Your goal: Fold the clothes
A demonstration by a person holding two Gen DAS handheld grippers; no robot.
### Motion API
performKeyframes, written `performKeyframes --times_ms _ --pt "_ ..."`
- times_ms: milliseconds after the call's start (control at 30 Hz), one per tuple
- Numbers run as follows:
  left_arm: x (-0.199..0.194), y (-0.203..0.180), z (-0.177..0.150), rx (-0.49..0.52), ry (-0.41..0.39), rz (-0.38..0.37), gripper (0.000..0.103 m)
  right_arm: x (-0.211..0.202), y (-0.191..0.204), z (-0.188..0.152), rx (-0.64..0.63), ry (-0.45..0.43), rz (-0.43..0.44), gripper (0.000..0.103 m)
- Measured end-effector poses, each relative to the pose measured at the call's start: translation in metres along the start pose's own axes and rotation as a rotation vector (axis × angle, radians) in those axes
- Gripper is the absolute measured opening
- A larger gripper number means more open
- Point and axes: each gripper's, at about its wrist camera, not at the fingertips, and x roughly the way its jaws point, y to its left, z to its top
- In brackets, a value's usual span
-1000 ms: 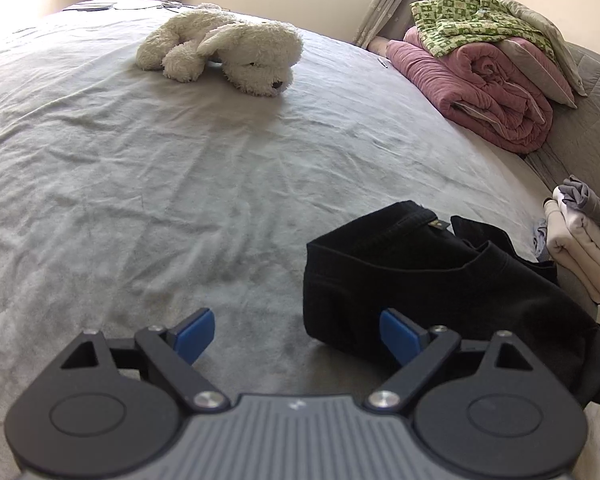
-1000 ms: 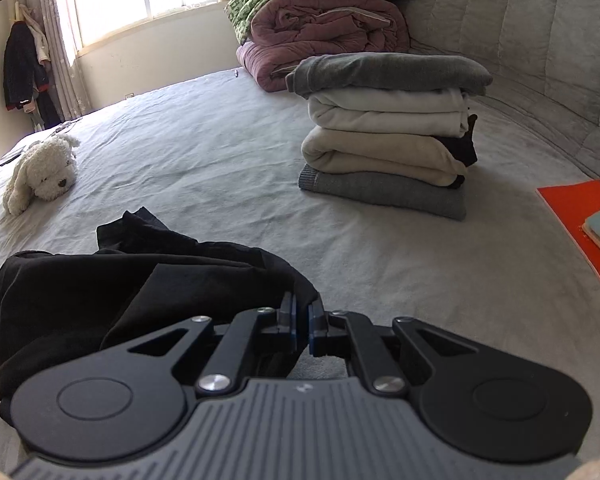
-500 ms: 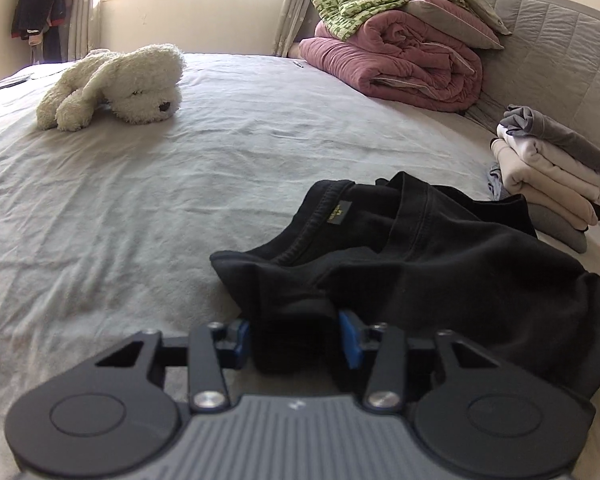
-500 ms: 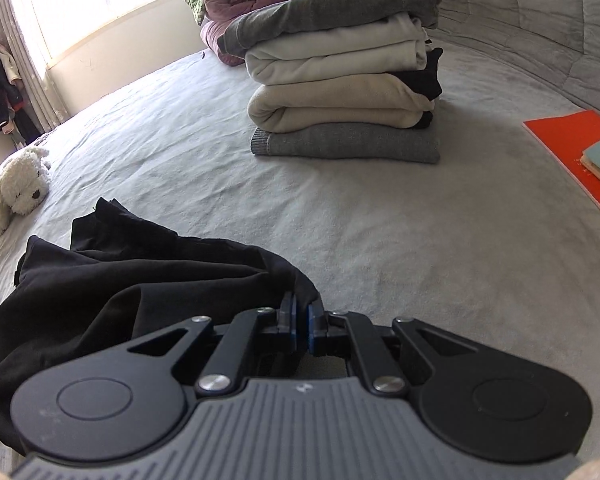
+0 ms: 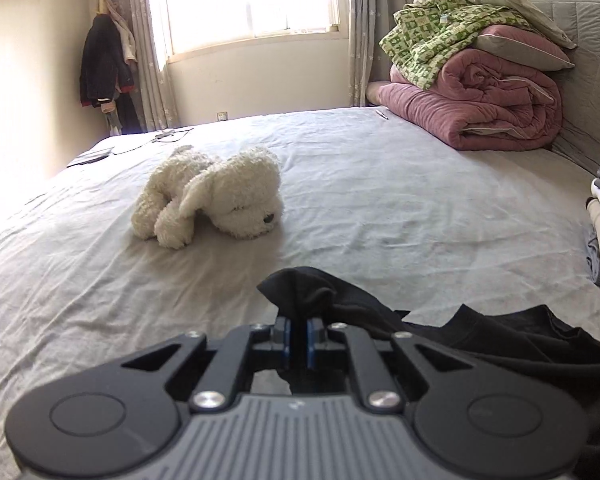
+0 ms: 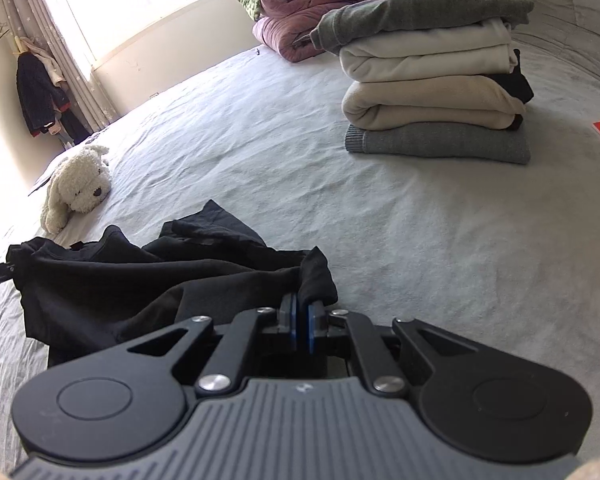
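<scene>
Left wrist view: since a second ago my left gripper [image 5: 299,342] has just been closing, from wide apart to clamped on a bunched corner of the black garment [image 5: 500,336], soft matte knit, now raised off the wrinkled grey bedsheet [image 5: 380,184]. A fluffy white plush dog [image 5: 216,198] lies beyond.

Right wrist view: my right gripper [image 6: 301,326] remains pinched on another crumpled edge of the garment [image 6: 140,280]. A stack of folded sweaters [image 6: 432,80] sits well apart.

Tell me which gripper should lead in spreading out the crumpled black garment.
Left, probably. Left gripper is shut on a corner of the crumpled black garment with bare grey bedsheet ahead; right gripper, also shut on it, can anchor.
</scene>
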Motion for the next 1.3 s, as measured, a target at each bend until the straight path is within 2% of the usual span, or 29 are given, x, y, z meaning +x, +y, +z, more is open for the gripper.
performKeyframes --times_ms 167,367,567,600,767,800,900,1033,1133,1300 --pt "0.021 0.009 0.032 -0.001 -0.019 0.083 0.007 0.008 0.021 0.003 -0.009 -0.012 0.059 0.006" --pt "0.053 0.010 0.046 -0.056 -0.047 0.130 0.007 0.018 0.037 0.007 -0.008 -0.035 0.085 0.007" --pt "0.091 0.007 0.031 -0.138 -0.020 0.122 0.008 0.031 0.046 0.008 -0.021 -0.051 0.057 0.012" --pt "0.097 0.006 0.027 -0.133 -0.015 0.118 0.008 0.032 0.048 0.007 -0.028 -0.050 0.053 0.016" --pt "0.116 0.007 0.008 -0.126 -0.006 0.094 0.012 0.037 0.052 0.005 -0.071 -0.063 0.020 0.020" --pt "0.118 0.009 0.006 -0.130 -0.004 0.084 0.019 0.038 0.052 0.005 -0.074 -0.067 0.014 0.027" --pt "0.120 0.014 -0.001 -0.141 -0.001 0.055 0.048 0.038 0.051 0.006 -0.075 -0.088 -0.005 0.047" --pt "0.113 0.018 -0.007 -0.132 0.001 0.016 0.070 0.040 0.049 0.007 -0.086 -0.093 -0.012 0.056" --pt "0.105 0.018 -0.011 -0.124 0.009 -0.003 0.078 0.039 0.049 0.007 -0.084 -0.088 -0.016 0.060" --pt "0.078 0.016 -0.019 -0.124 0.029 -0.038 0.084 0.032 0.050 0.007 -0.090 -0.091 0.000 0.071"
